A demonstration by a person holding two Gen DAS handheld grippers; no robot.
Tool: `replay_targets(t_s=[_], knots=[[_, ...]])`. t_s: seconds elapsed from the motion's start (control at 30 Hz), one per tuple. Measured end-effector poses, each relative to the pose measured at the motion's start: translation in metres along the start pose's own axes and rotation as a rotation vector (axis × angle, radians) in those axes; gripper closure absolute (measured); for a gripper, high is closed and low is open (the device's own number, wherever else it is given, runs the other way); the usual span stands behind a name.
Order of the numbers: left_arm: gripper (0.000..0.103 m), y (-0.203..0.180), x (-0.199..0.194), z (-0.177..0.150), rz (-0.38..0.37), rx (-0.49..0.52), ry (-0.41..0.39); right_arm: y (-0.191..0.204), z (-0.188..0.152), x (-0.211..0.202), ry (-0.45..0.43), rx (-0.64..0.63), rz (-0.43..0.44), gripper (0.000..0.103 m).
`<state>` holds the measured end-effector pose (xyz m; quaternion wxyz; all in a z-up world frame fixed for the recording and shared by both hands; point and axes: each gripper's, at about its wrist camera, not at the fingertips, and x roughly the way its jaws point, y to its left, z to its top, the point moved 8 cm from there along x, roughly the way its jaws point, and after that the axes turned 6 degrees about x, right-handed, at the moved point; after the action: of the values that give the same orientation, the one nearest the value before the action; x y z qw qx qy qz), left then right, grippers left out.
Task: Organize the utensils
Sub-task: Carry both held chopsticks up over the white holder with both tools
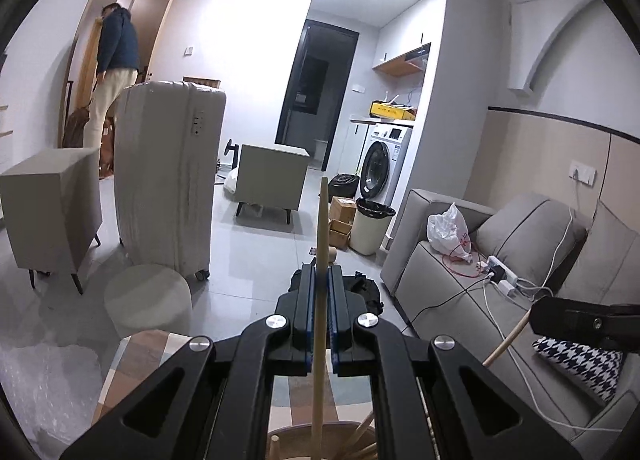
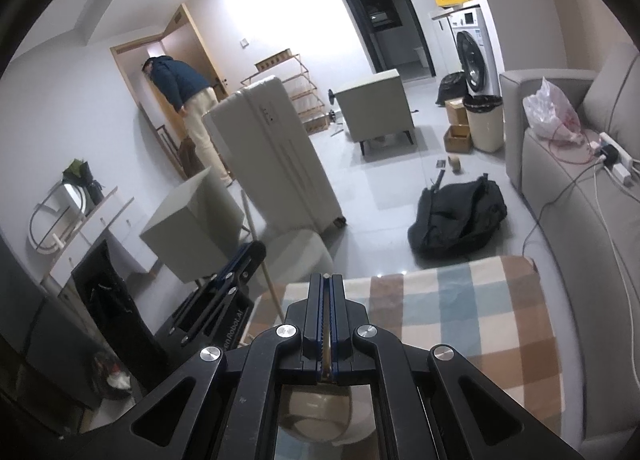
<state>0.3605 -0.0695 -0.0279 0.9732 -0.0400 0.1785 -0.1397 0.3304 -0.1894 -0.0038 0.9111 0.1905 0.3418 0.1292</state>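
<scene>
blown-out ceiling glare, dark fisheye edges, sharp.

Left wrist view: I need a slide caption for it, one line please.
Left hand-held gripper shut on a wooden utensil handle, raised above a checked cloth, with a suitcase and sofa beyond.

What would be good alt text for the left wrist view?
The left gripper is shut on a wooden stick that points up past its fingers. Behind stand a white suitcase and a grey sofa.

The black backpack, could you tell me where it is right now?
In the right wrist view the black backpack lies on the floor, right of centre, between the white suitcase and the grey sofa.
</scene>
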Motion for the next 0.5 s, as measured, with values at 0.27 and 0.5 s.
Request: replay_targets(t_s=[0.27, 0.5], knots=[[0.101, 0.000, -0.003, 0.002, -0.010, 0.038, -0.024, -0.008, -0.013, 0.010, 0.030, 0.001, -0.021, 0.101], [0.101, 0.003, -0.002, 0.003, -0.049, 0.035, 0.007, -0.009, -0.021, 0.019, 0.051, -0.003, -0.025, 0.101]])
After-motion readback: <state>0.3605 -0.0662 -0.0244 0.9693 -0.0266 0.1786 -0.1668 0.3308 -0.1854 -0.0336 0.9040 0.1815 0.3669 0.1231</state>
